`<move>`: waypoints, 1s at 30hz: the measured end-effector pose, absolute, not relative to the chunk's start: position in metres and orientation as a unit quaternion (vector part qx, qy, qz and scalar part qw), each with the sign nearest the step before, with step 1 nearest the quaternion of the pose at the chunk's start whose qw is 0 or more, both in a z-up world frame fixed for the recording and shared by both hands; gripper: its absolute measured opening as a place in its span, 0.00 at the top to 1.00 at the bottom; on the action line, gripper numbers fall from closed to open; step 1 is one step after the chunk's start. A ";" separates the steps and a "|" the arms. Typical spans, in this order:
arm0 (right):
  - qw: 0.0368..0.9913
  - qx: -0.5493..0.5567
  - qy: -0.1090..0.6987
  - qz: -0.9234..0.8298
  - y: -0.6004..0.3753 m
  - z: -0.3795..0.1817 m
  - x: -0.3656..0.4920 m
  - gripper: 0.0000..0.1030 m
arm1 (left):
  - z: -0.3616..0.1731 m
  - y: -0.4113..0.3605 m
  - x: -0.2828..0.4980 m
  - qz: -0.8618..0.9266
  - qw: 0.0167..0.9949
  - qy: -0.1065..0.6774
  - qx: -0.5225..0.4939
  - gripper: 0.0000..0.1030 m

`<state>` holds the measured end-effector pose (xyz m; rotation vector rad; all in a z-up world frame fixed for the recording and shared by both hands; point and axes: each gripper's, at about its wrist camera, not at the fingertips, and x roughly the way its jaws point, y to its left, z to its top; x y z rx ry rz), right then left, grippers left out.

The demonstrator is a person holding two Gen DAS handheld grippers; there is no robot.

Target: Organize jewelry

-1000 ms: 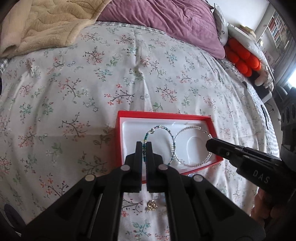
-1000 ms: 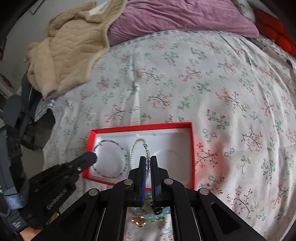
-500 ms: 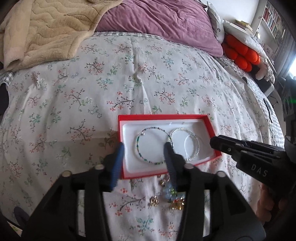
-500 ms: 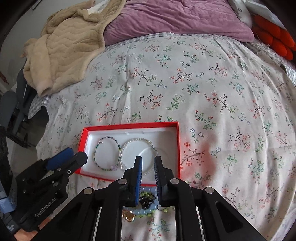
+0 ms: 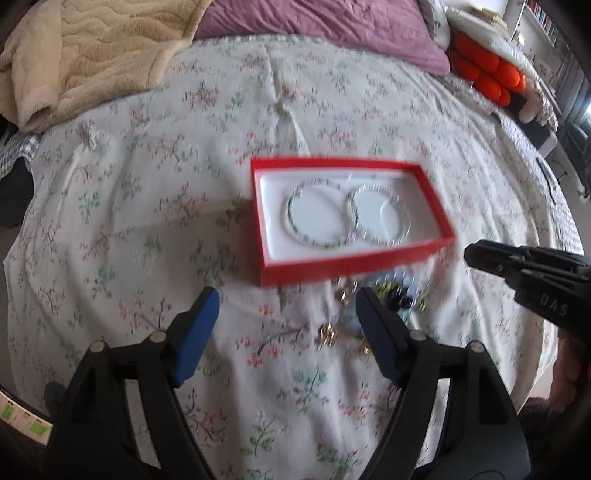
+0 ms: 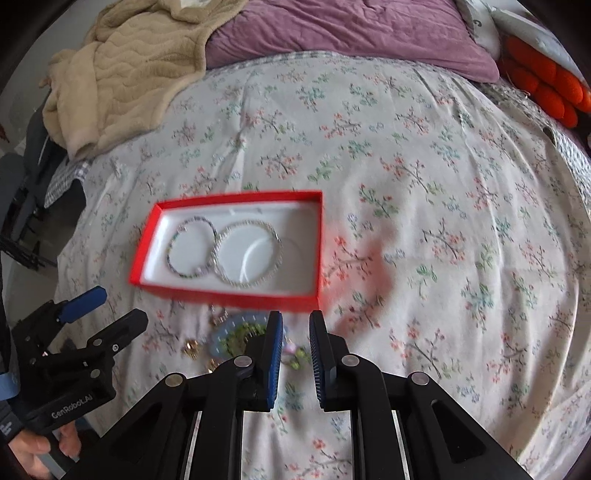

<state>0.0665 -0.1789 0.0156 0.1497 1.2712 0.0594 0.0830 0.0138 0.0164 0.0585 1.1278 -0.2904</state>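
Box (image 6: 229,295) sits on the bed (image 6: 406,147) ahead of me, two bracelets (image 6: 225,251) side by side in it. Loose jewelry (image 6: 236,336) lies just before the box; blanket (image 6: 122,74) & pillow (image 6: 351,33) far behind.

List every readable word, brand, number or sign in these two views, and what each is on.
"GenRobot.AI": on the body of the left gripper, right wrist view.
"DAS": on the body of the right gripper, left wrist view; it may be cut off.
Green stickers at the lower left edge of the left wrist view: too small to read.
Red box, bracelets: no text seen.
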 end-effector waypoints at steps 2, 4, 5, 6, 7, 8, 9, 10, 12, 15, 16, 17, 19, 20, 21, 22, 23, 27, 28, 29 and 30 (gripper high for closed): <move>0.796 0.066 0.601 0.026 -0.180 0.011 0.062 0.78 | 0.010 0.015 0.081 -0.143 0.822 0.551 0.020 0.25; 0.792 0.066 0.606 0.025 -0.181 0.008 0.058 0.65 | 0.005 0.015 0.080 -0.143 0.811 0.568 0.009 0.25; 0.791 0.066 0.608 0.023 -0.182 0.007 0.055 0.47 | 0.003 0.016 0.079 -0.142 0.806 0.574 0.005 0.25; 0.792 0.065 0.607 0.021 -0.183 0.007 0.054 0.39 | 0.000 0.016 0.078 -0.144 0.801 0.581 -0.001 0.25; 0.794 0.065 0.604 0.019 -0.184 0.008 0.052 0.35 | -0.001 0.016 0.078 -0.147 0.799 0.583 -0.005 0.25; 0.797 0.062 0.601 0.018 -0.185 0.009 0.050 0.35 | -0.002 0.017 0.077 -0.148 0.799 0.583 -0.008 0.25; 0.797 0.062 0.601 0.018 -0.185 0.010 0.048 0.35 | -0.002 0.017 0.076 -0.148 0.799 0.583 -0.009 0.25; 0.796 0.064 0.601 0.019 -0.186 0.010 0.048 0.34 | -0.003 0.017 0.075 -0.148 0.799 0.583 -0.012 0.25; 0.792 0.071 0.606 0.017 -0.189 0.008 0.045 0.33 | -0.006 0.017 0.075 -0.147 0.798 0.584 -0.016 0.25; 0.787 0.072 0.613 0.013 -0.190 0.004 0.044 0.32 | -0.012 0.013 0.075 -0.151 0.791 0.592 -0.021 0.25; 0.786 0.072 0.614 0.012 -0.190 0.002 0.044 0.32 | -0.015 0.012 0.075 -0.153 0.789 0.594 -0.023 0.26; 0.785 0.070 0.616 0.011 -0.190 0.002 0.044 0.32 | -0.016 0.010 0.076 -0.156 0.787 0.596 -0.024 0.27; 0.784 0.069 0.617 0.012 -0.189 0.001 0.044 0.32 | -0.019 0.005 0.076 -0.161 0.783 0.600 -0.023 0.31; 0.783 0.069 0.618 0.012 -0.189 0.000 0.044 0.32 | -0.020 0.003 0.076 -0.162 0.782 0.601 -0.022 0.36; 0.783 0.068 0.618 0.013 -0.189 0.000 0.044 0.31 | -0.022 0.001 0.076 -0.163 0.781 0.602 -0.020 0.38; 0.783 0.068 0.618 0.013 -0.189 0.000 0.044 0.31 | -0.023 -0.001 0.077 -0.163 0.780 0.604 -0.018 0.43; 0.783 0.067 0.619 0.013 -0.188 -0.001 0.044 0.31 | -0.024 -0.002 0.077 -0.163 0.779 0.605 -0.018 0.47; 0.782 0.064 0.620 0.014 -0.187 -0.002 0.044 0.31 | -0.028 -0.006 0.080 -0.167 0.777 0.607 -0.023 0.59; 0.781 0.063 0.621 0.014 -0.186 -0.002 0.044 0.31 | -0.029 -0.008 0.081 -0.167 0.777 0.607 -0.023 0.63; 0.781 0.062 0.622 0.014 -0.186 -0.003 0.044 0.31 | -0.029 -0.009 0.082 -0.167 0.777 0.607 -0.023 0.66; 0.780 0.061 0.622 0.014 -0.186 -0.003 0.044 0.31 | -0.030 -0.010 0.082 -0.166 0.777 0.607 -0.023 0.69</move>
